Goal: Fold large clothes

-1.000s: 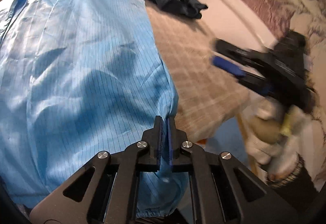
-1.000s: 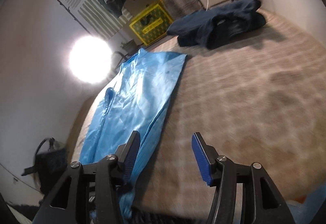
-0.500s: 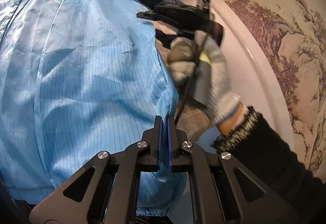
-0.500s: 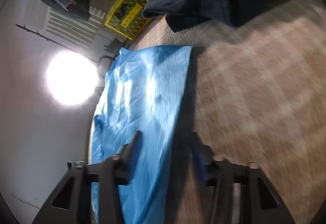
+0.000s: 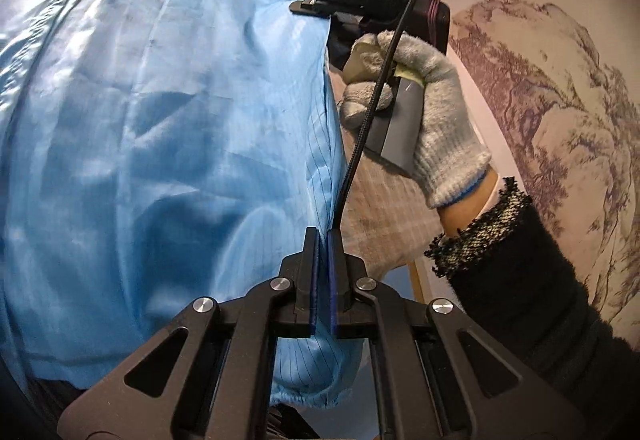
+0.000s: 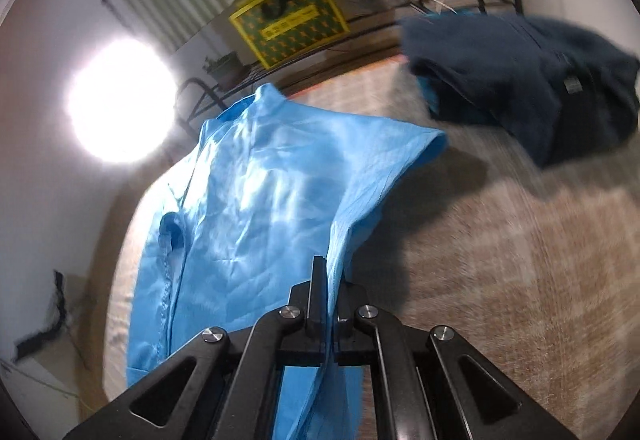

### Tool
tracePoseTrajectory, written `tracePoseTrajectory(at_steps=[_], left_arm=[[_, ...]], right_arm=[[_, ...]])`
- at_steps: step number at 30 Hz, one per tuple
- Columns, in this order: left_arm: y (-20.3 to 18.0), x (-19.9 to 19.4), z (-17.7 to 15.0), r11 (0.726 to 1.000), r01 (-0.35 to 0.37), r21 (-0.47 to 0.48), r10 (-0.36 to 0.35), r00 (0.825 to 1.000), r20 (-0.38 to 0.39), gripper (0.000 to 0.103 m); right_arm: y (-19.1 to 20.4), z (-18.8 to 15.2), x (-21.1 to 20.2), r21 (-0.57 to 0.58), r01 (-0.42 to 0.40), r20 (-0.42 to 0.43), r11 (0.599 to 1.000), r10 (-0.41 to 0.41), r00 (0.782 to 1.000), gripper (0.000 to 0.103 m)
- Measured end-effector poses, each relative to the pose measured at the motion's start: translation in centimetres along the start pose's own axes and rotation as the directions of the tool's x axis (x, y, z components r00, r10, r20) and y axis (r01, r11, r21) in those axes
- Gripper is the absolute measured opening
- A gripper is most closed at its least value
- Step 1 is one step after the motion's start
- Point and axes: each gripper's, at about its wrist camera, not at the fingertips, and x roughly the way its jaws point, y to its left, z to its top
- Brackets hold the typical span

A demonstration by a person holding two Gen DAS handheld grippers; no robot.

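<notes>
Blue garment point(image 5: 168, 144) edge pinched between closed fingers of left gripper point(image 5: 323, 236) and right gripper point(image 6: 329, 264).

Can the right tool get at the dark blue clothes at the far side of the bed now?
Probably not yet. The right tool is shut on the edge of the light blue garment. The bed towards the dark blue clothes looks bare, so only that grip stands in its way.

Shiny light-blue garment point(image 6: 256, 208) (faint pinstripes) spread flat, right edge lifted
</notes>
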Motion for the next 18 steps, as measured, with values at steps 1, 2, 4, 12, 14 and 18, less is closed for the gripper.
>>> tracePoseTrajectory(at_steps=[1,2,4,12,14,18], left_arm=[[0.4,-0.5,-0.2,1.000,0.004,-0.008,-0.003,1.000,0.006,0.001],[0.4,-0.7,-0.3,1.000,0.004,-0.013,-0.004,1.000,0.011,0.001],[1.1,-1.5,-0.4,1.000,0.005,-0.027,-0.004,1.000,0.024,0.001],[5.5,-5.8,-1.0,0.994,-0.028,-0.105,0.037,0.995,0.089,0.001],[6.9,-6.5,-1.2,0.990,-0.039,-0.138,0.052,0.994,0.093,0.001],[9.6,-7.2,-1.4,0.975,-0.053,-0.215,0.074,0.993,0.089,0.001]], right_arm=[[1.1,-0.1,-0.1,-0.036,0.020,0.001,0.999,-0.020,1.000,0.000],[2.4,-0.1,-0.1,-0.073,0.036,0.000,0.997,-0.036,0.999,0.000],[4.6,-0.2,0.0,-0.135,0.057,-0.002,0.989,-0.058,0.998,0.000],[14.6,-1.2,3.1,-0.353,0.094,-0.021,0.931,-0.108,0.994,0.000],[17.0,-2.1,4.8,-0.401,0.099,-0.036,0.911,-0.124,0.992,0.000],[20.5,-3.9,9.0,-0.474,0.131,-0.069,0.871,-0.185,0.980,0.000]])
